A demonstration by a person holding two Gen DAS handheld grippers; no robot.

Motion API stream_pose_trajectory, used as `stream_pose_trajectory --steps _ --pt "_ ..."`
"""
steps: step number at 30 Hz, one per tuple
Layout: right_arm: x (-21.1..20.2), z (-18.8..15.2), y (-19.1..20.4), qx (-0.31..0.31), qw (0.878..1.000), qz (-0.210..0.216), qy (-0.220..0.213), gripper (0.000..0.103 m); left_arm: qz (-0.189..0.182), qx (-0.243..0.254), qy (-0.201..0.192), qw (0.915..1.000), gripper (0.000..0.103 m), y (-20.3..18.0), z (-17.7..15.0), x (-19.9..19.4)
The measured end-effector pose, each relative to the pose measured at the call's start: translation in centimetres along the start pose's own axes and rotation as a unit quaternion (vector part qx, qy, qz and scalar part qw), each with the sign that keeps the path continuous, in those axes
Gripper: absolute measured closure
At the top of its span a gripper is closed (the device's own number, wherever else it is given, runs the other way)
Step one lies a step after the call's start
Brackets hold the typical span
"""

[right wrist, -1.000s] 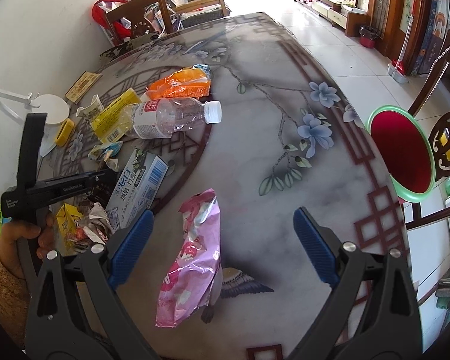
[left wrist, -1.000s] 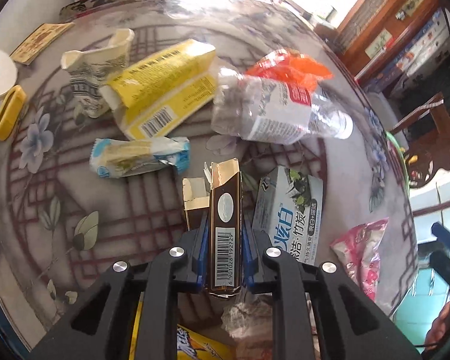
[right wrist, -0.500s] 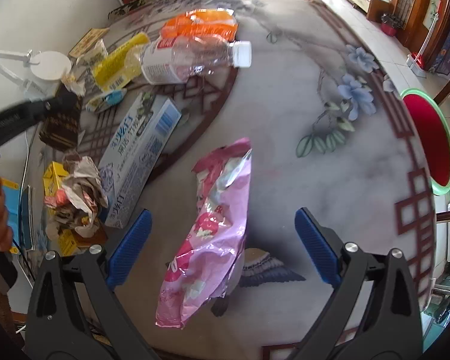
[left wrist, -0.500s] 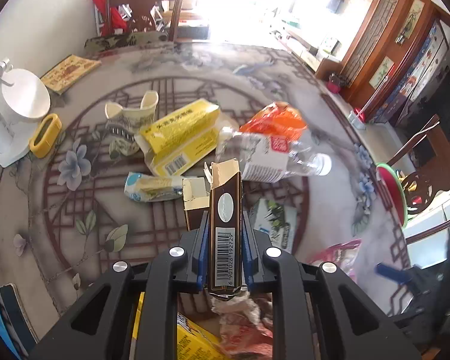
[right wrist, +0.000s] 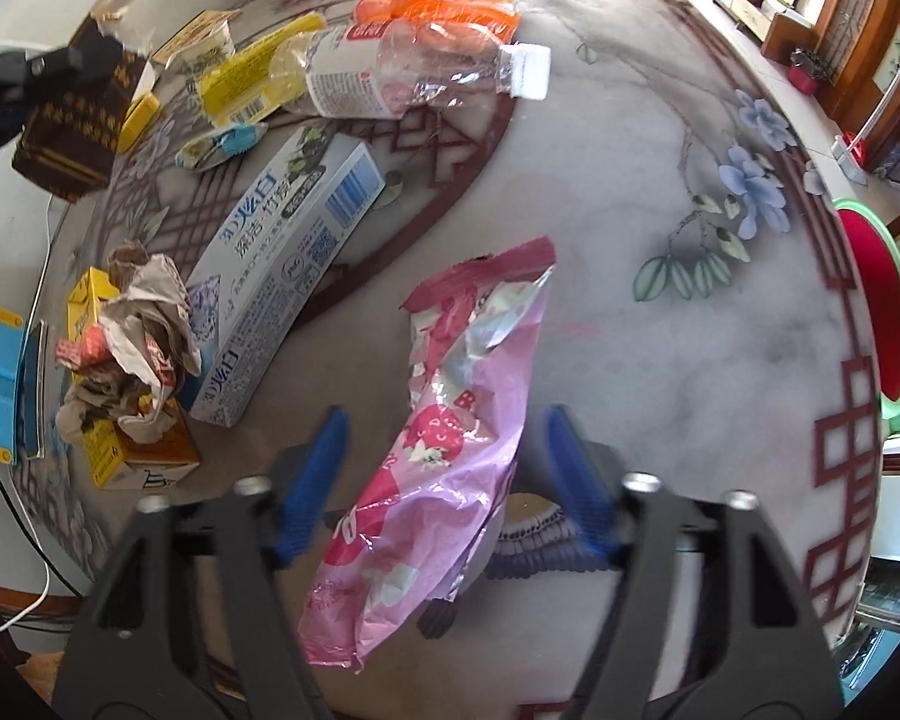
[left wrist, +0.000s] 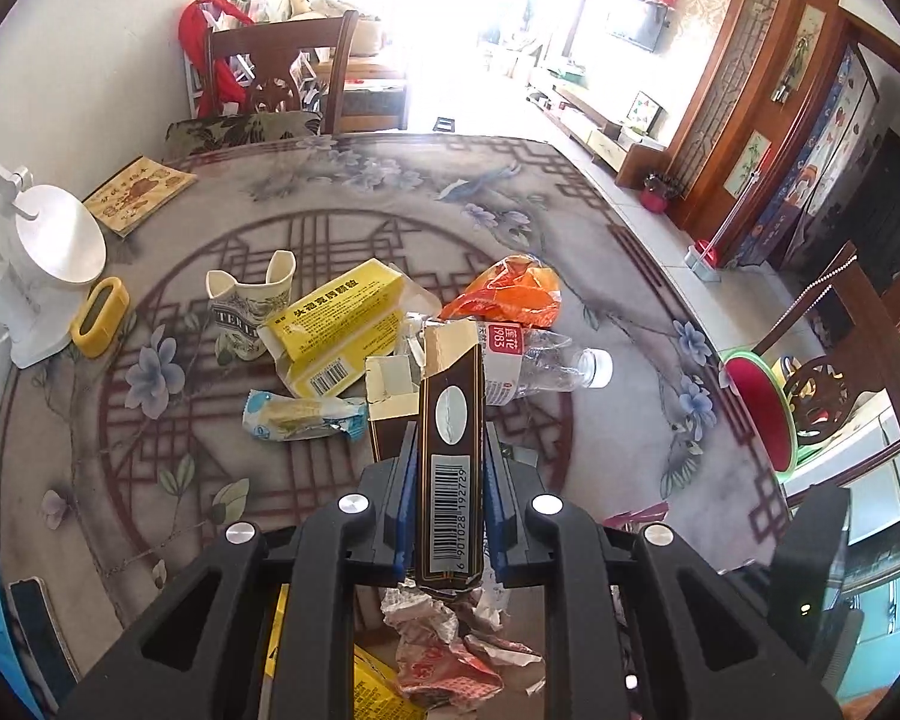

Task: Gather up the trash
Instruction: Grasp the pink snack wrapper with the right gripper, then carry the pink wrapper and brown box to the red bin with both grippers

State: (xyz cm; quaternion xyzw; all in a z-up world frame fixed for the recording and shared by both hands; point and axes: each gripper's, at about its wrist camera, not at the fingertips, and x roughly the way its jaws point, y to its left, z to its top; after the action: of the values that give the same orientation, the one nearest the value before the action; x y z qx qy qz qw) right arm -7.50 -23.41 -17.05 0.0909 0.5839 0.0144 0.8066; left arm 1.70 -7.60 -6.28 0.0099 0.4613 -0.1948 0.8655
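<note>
My left gripper (left wrist: 447, 498) is shut on a dark brown carton with a barcode (left wrist: 450, 456) and holds it above the table; the carton also shows in the right wrist view (right wrist: 72, 120). My right gripper (right wrist: 450, 480) is open, its blue pads on either side of a pink snack wrapper (right wrist: 444, 450) lying on the table. Other trash lies spread out: a crushed clear bottle (right wrist: 414, 72), an orange bag (right wrist: 438, 0), a yellow box (left wrist: 336, 324), a white toothpaste box (right wrist: 282, 264), a small blue-and-yellow wrapper (left wrist: 300, 420) and crumpled paper (right wrist: 132, 336).
The patterned table (right wrist: 720, 312) ends near a red and green stool (right wrist: 876, 300) at the right. A white lamp base (left wrist: 48, 252), a yellow holder (left wrist: 99, 324), a torn paper cup (left wrist: 249, 306) and a booklet (left wrist: 138, 192) sit at the far left. A chair (left wrist: 276, 78) stands behind.
My left gripper has lifted the brown carton higher above the table. My right gripper has come down over the pink wrapper and its jaws have narrowed around it.
</note>
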Motion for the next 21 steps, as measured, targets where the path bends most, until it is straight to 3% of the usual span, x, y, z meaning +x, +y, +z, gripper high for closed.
stream_pose_trajectory --steps 2,5,21 --pt "0.0 0.1 -0.1 0.001 1.000 0.008 -0.002 0.069 0.001 0.001 -0.001 1.0000 0.087 -0.1 0.0 -0.1" --pt "-1.0 0.4 -0.5 0.005 1.000 0.016 -0.020 0.074 0.002 0.003 -0.003 1.0000 0.087 -0.3 0.0 -0.2" --pt "-8.8 3.1 -3.9 0.018 0.992 0.012 -0.122 0.075 -0.006 0.029 -0.001 0.9995 0.087 -4.3 0.7 0.3"
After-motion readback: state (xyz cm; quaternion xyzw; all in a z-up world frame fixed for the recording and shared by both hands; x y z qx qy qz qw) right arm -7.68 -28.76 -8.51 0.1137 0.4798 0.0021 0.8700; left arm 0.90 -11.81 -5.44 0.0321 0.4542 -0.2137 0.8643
